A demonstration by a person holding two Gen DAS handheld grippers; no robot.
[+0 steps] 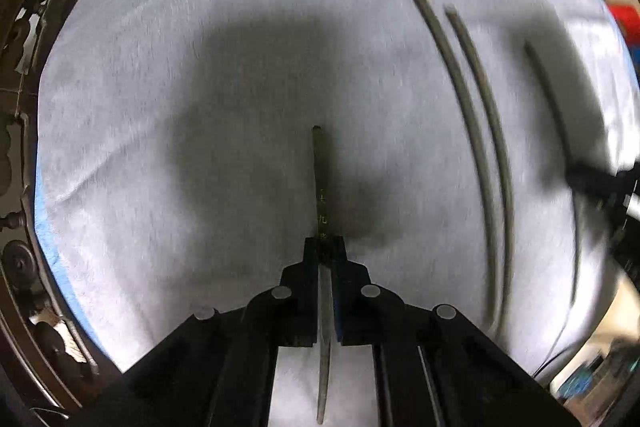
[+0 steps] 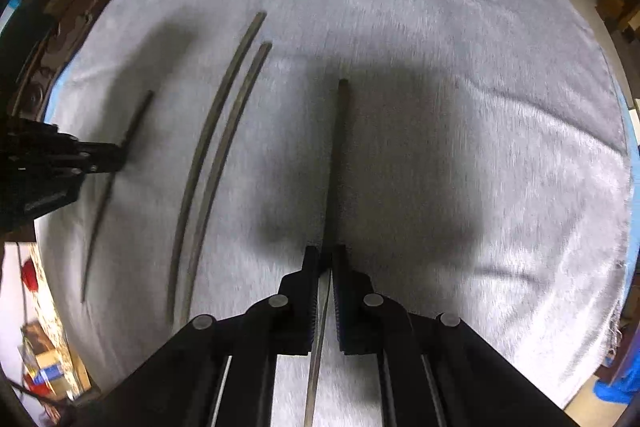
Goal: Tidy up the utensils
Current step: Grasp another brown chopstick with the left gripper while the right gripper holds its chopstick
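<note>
Holding one dark chopstick (image 1: 320, 187) in the left gripper (image 1: 325, 251) and another chopstick (image 2: 340, 155) in the right gripper (image 2: 325, 259), we have both sets of jaws closed tight on the thin sticks, each pinched partway along its length with the blunt end pointing toward twelve o'clock. Between our two grippers, a pair of chopsticks (image 2: 216, 163) lies side by side on the grey cloth (image 2: 440, 27), near each other but apart at the far ends.

We judge these sticks light, stiff and narrow, so they weigh almost nothing yet pivot easily in a two-pad grip. Their finish looks smooth, possibly lacquered, though motion blur keeps us from being sure, so we expect some slip if we squeeze lightly. A hold near the middle, where we have them now, keeps each stick balanced; a hold close to the tapered tip at six o'clock would let the thick end swing. The soft, wrinkled cloth gives under the pads, which helps us get beneath a stick lying flat.
</note>
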